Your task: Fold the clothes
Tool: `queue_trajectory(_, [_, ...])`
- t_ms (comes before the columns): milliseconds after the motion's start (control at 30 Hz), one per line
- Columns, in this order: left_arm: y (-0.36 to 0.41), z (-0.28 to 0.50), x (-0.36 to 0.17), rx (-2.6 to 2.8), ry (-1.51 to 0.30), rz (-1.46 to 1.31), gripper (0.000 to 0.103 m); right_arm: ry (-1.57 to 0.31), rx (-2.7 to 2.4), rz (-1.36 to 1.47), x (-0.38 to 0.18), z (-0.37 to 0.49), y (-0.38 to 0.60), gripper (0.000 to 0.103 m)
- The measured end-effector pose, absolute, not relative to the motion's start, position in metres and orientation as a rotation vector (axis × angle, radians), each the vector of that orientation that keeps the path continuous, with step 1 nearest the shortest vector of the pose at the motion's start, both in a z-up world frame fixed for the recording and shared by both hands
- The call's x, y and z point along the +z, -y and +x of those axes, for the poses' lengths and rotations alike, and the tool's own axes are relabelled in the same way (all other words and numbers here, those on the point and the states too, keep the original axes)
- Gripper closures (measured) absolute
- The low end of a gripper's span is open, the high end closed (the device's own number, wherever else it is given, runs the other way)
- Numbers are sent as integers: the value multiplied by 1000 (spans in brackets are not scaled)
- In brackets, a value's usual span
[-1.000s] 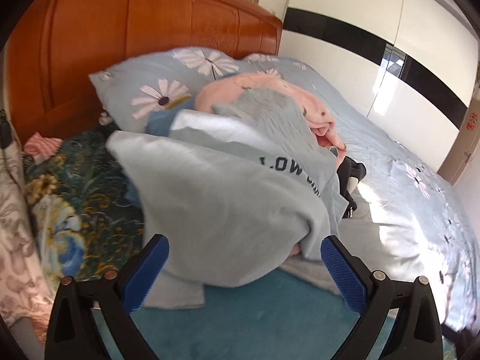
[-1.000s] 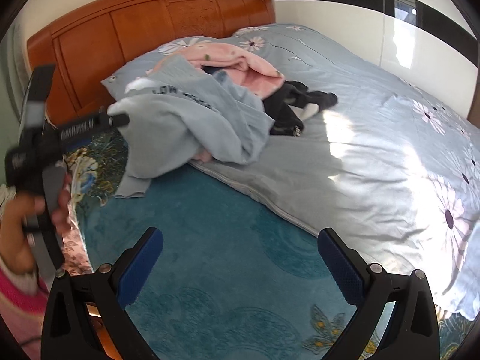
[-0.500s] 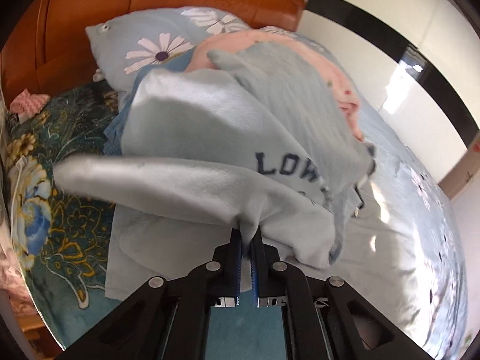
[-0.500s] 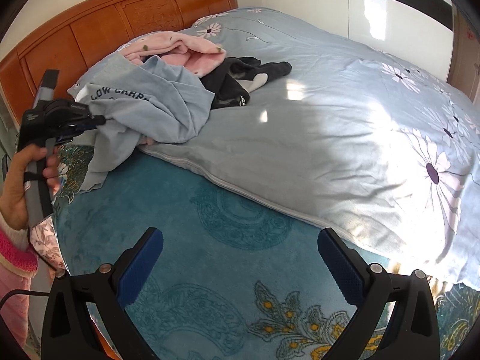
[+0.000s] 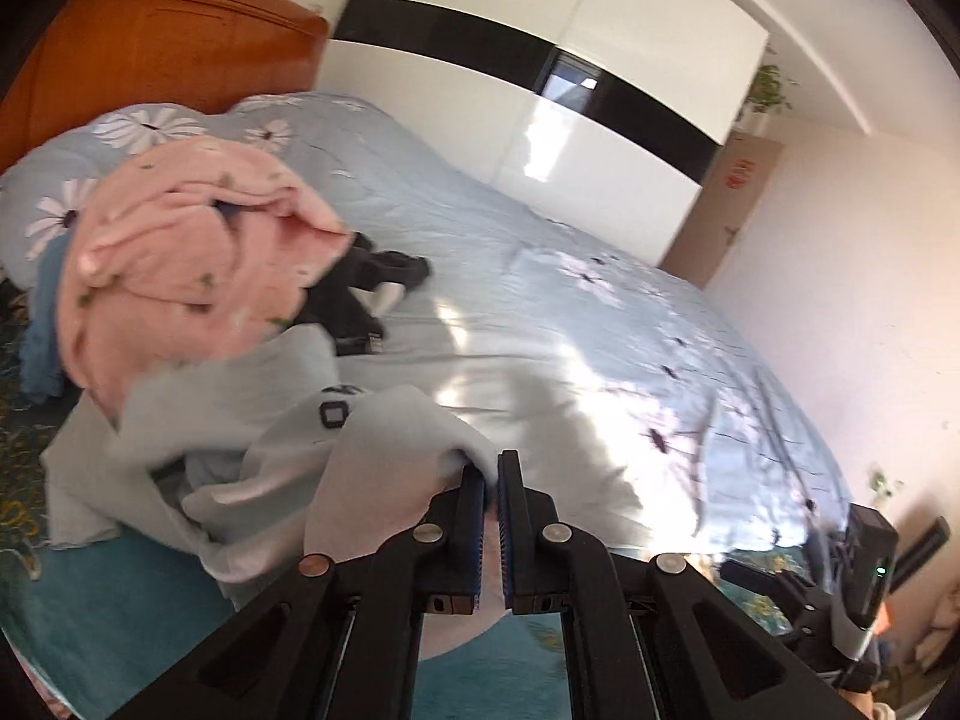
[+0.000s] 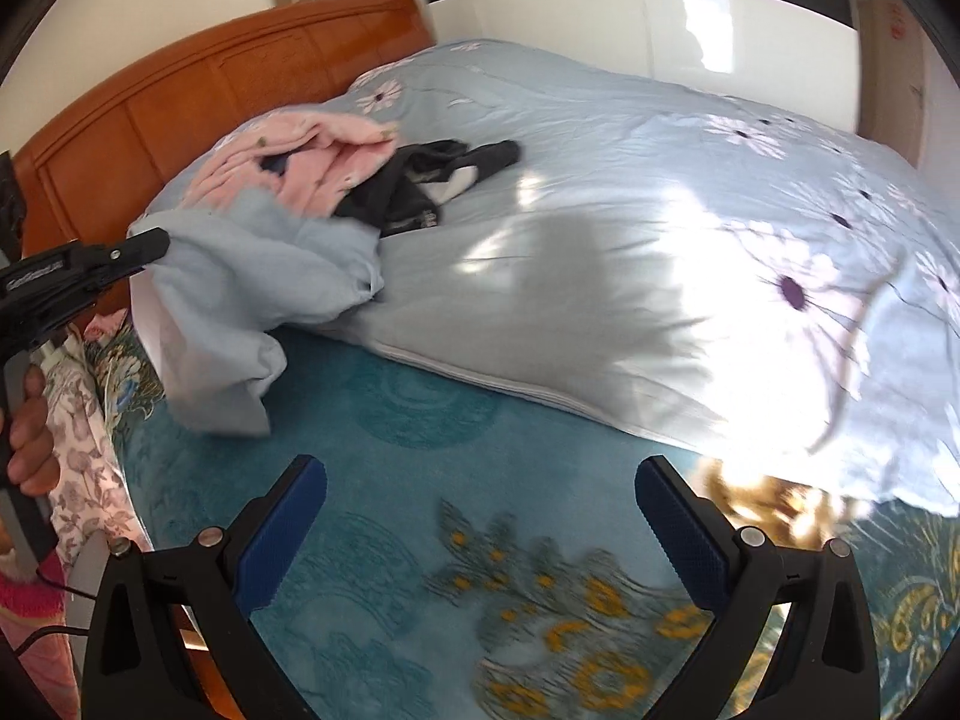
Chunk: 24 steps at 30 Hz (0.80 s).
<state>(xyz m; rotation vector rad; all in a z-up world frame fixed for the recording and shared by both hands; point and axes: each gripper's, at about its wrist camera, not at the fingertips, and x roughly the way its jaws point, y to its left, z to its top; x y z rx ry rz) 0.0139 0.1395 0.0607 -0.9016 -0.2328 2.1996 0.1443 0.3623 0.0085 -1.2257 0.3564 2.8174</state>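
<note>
My left gripper [image 5: 493,468] is shut on a fold of a light grey-blue sweatshirt [image 5: 252,450], which trails off a heap of clothes by the pillows. In the right wrist view the same sweatshirt [image 6: 258,282] hangs from the left gripper [image 6: 157,245], lifted over the teal blanket. A pink fleece garment [image 5: 180,276] and a black garment [image 5: 354,294] stay on the heap. My right gripper [image 6: 480,516] is open with nothing between its fingers, low over the teal blanket [image 6: 420,456].
A pale blue floral duvet [image 6: 690,228] covers most of the bed. An orange wooden headboard [image 6: 198,102] stands behind the pillows. A person's hand [image 6: 27,438] grips the left tool's handle at the left edge. White wardrobe doors [image 5: 570,120] line the far wall.
The left gripper went from open to shut on the sweatshirt, then pulled it up and away from the heap. The right gripper slid rightward along the bed, still open.
</note>
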Motion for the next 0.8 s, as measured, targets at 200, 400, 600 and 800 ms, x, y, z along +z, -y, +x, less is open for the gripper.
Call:
queue_trajectory(200, [-276,104,59,1855,129,-850,99,-451,2641,-1014,31,228,-449,0])
queue_trajectory(400, [-378,201,30,1615,-41,-916,98,-494,2417,-824,48,332,-528,0])
queue_trajectory(600, [-434,249,-18,1572,-257,-1049,95,-558,2326,-830,35,386,-556,0])
queue_trajectory(800, [-387,257,-13,1501,-294,-1078,54,-554,2383,-838,32,392,-551,0])
